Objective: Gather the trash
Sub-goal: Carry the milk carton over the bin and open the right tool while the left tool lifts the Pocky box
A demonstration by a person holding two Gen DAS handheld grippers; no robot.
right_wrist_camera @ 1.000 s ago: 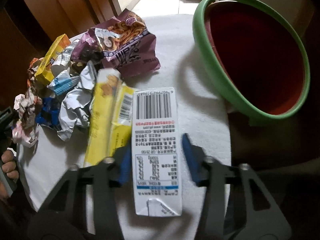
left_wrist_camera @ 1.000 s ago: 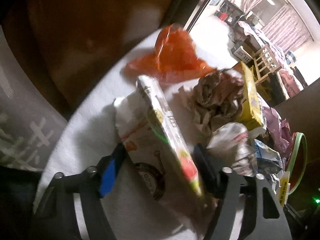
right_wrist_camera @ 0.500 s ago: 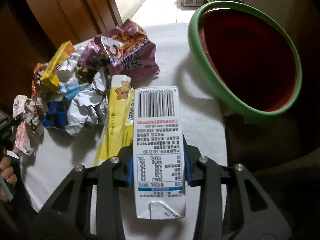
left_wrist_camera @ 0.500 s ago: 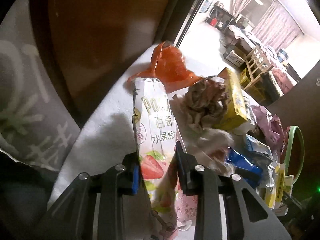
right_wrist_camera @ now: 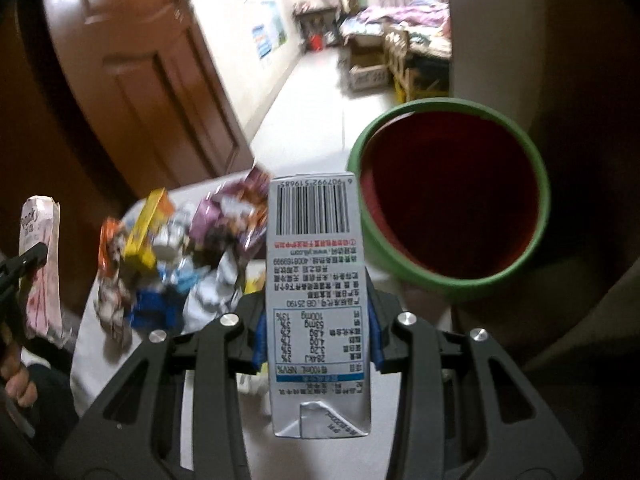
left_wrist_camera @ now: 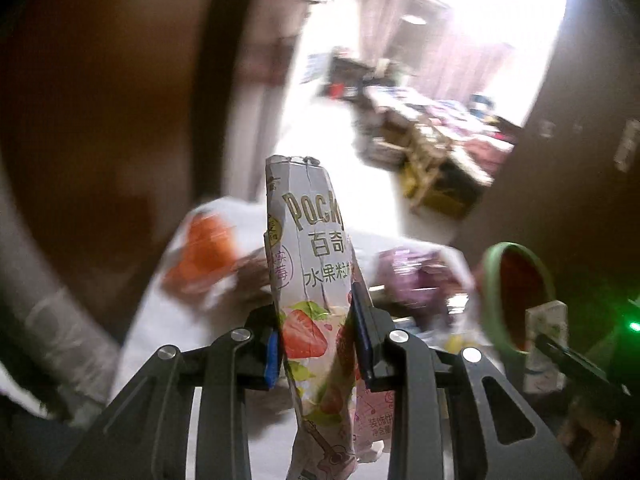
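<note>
My left gripper (left_wrist_camera: 316, 336) is shut on a pink strawberry Pocky box (left_wrist_camera: 310, 264), held upright and lifted above the white table (left_wrist_camera: 168, 340). The same box (right_wrist_camera: 38, 264) shows at the left edge of the right wrist view. My right gripper (right_wrist_camera: 316, 328) is shut on a white milk carton (right_wrist_camera: 316, 280), barcode end pointing away, raised off the table. The carton (left_wrist_camera: 546, 344) appears at the right of the left wrist view. A green-rimmed bin with a dark red inside (right_wrist_camera: 452, 200) stands just right of the carton, also seen as the bin (left_wrist_camera: 516, 292) from the left.
A heap of wrappers lies on the table: an orange bag (left_wrist_camera: 200, 256), a purple packet (right_wrist_camera: 236, 208), a yellow box (right_wrist_camera: 146, 232), crumpled paper and blue foil (right_wrist_camera: 156, 308). A brown door (right_wrist_camera: 152, 80) stands behind. A hand (right_wrist_camera: 16, 376) grips the left tool.
Both grippers closed on their items and lifted them off the table. The Pocky box turned from lying tilted to upright. The carton rose toward the bin's rim.
</note>
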